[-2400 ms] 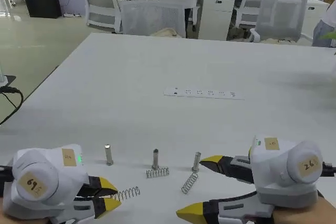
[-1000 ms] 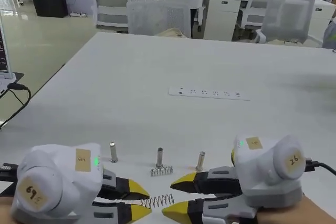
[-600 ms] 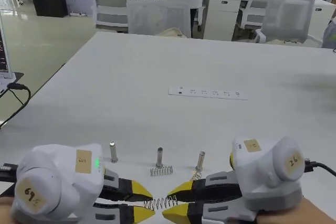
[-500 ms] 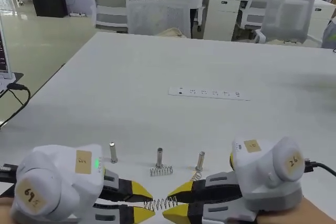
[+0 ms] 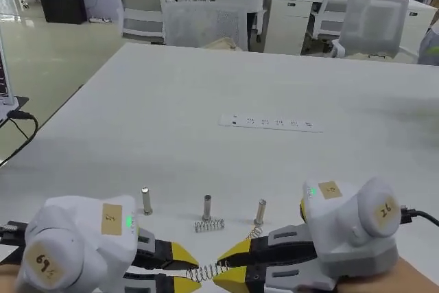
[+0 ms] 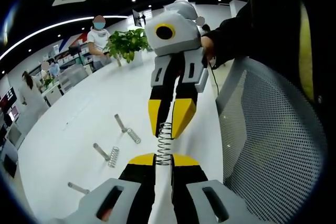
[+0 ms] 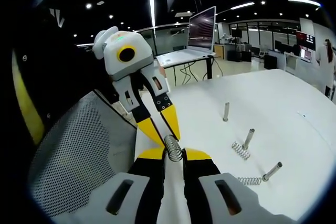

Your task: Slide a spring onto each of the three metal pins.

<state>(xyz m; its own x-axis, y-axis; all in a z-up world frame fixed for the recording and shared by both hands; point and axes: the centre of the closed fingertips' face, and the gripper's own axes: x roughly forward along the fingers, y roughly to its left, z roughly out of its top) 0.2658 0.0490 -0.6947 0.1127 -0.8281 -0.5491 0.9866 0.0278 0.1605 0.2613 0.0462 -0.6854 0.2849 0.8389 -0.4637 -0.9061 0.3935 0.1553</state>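
Three short metal pins stand in a row on the white table: left pin (image 5: 146, 200), middle pin (image 5: 207, 207), right pin (image 5: 260, 211). One spring (image 5: 208, 225) lies in front of the middle pin, and another spring (image 5: 253, 232) lies by the right pin, partly hidden behind my right gripper. A third spring (image 5: 204, 272) hangs level between the two grippers. My left gripper (image 5: 185, 271) is shut on its left end (image 6: 164, 153). My right gripper (image 5: 223, 271) is shut on its other end (image 7: 173, 148). The held spring is nearer to me than the pins and above the table.
A white power strip (image 5: 269, 123) lies mid-table. Office chairs (image 5: 199, 25) stand at the table's far edge. A mesh chair back (image 6: 273, 145) is close beside the grippers. A laptop (image 7: 202, 27) sits on a stand off to the side.
The grippers have drawn together. The left one carried the spring off the table toward the middle, and the right one's jaws narrowed onto its free end.
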